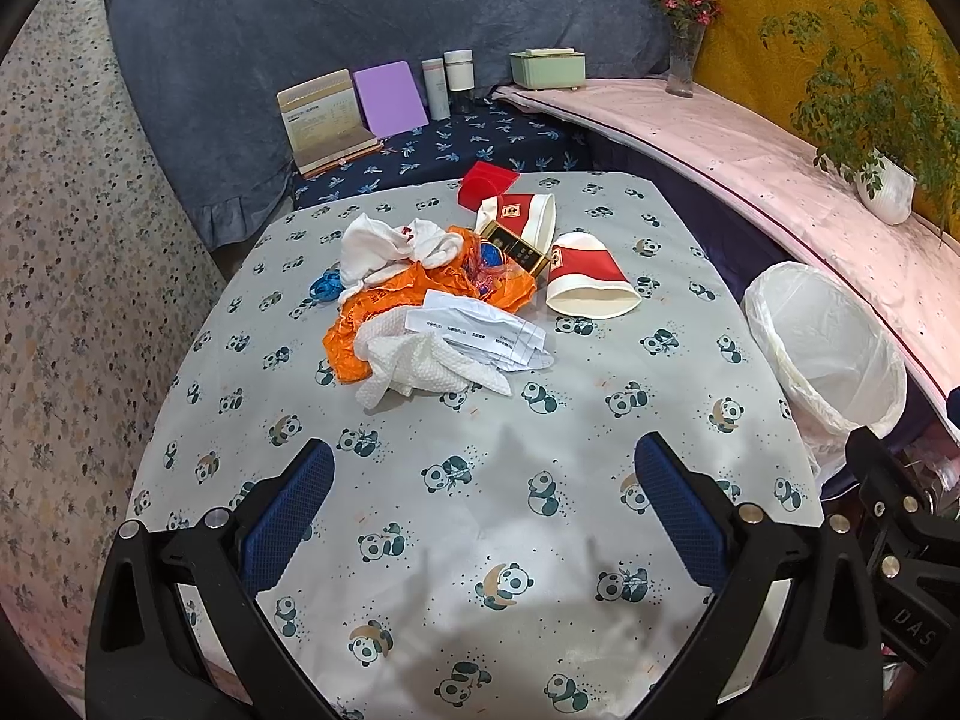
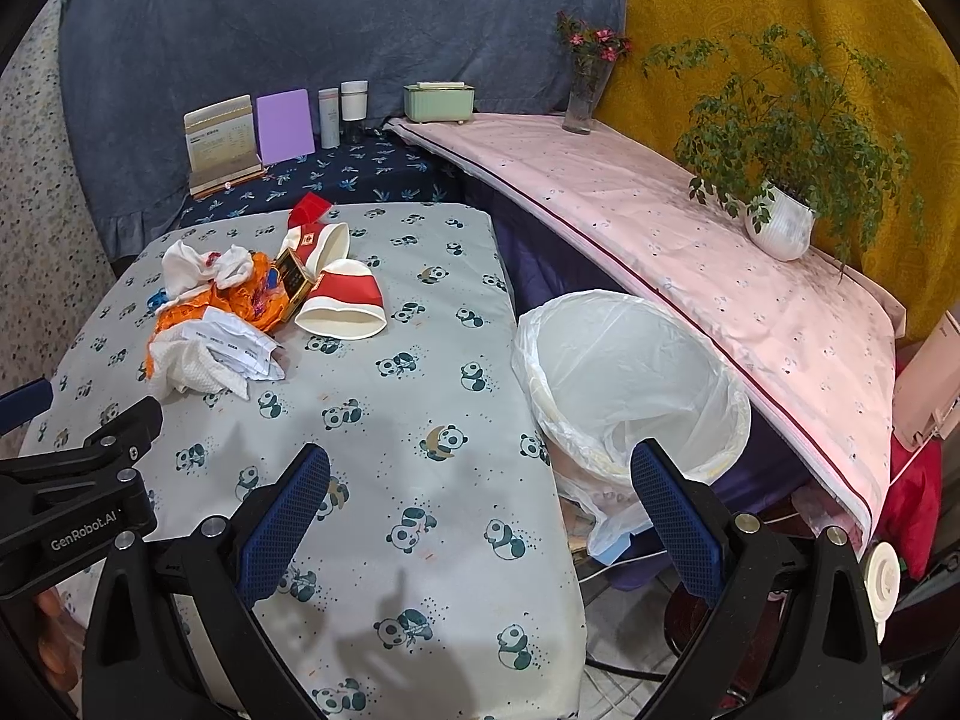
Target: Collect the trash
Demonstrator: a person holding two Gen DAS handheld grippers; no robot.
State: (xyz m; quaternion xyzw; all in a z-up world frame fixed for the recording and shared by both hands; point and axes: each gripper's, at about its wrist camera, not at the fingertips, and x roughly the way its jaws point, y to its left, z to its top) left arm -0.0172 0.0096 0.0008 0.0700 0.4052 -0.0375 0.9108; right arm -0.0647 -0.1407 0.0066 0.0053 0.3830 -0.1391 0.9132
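Two grippers over a table draped in grey panda-print cloth, both empty: left gripper spread wide above the near edge, right gripper likewise spread wide, poised over the table's near right corner. Trash heaped toward the far edge, left of centre: crumpled white paper towel nearest, touching folded printed slips; orange plastic bag beneath and behind; white cloth or bag at the back of the heap; small blue scrap just left of it. Two red-and-white paper cups on their sides at the heap's right: near cup mouth toward the camera, far cup with a black-and-gold box against it. Red box at the far edge. White-lined bin just off the right edge, below table level, mouth open. Beyond the far edge, a lower navy-patterned surface with booklet, purple card, two bottles. Pink-covered ledge along the right, carrying green box, flower vase, potted plant. Blue drape behind, mustard cloth at right.
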